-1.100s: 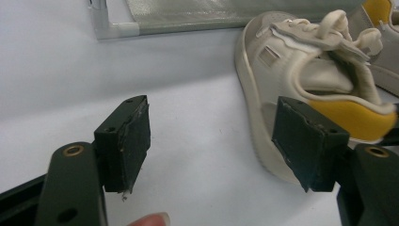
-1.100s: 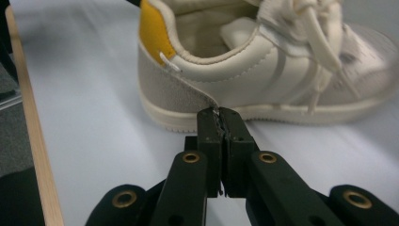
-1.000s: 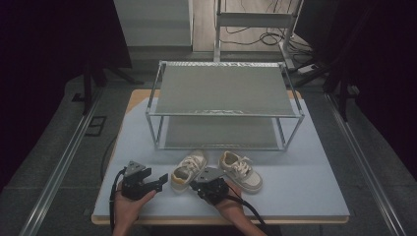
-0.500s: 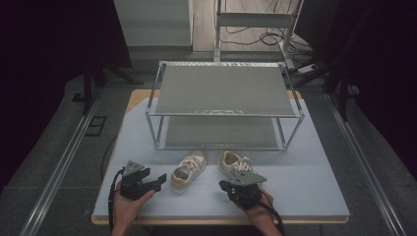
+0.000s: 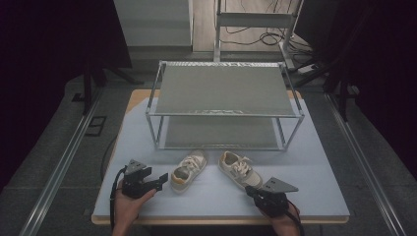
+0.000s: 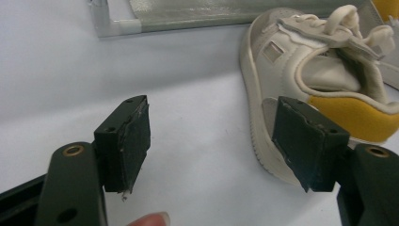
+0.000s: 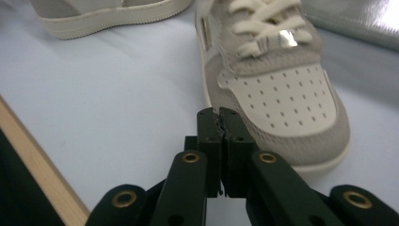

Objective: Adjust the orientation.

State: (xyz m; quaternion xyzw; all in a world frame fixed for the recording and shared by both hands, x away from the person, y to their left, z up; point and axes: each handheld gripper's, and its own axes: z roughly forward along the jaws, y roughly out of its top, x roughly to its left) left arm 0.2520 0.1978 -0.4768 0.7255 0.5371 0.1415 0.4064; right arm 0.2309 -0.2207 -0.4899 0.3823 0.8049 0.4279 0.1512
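Currently left tongs [image 6: 211, 141] gape wide beside the left shoe [image 6: 320, 75], gripping nothing. Right tongs [image 7: 220, 123] fully closed, empty, tips at the right shoe [image 7: 277, 94] toe on the worktop [image 5: 305, 169].

Right gripper [image 7: 220, 117] with jaws together, just before the white shoe's [image 7: 277, 89] toe

Your table [image 5: 314, 187] with its pale blue top, a two-tier metal rack [image 5: 223, 105] standing at the far half, two small sneakers, left shoe [image 5: 188, 170] and right shoe [image 5: 240, 169], lying just in front of it
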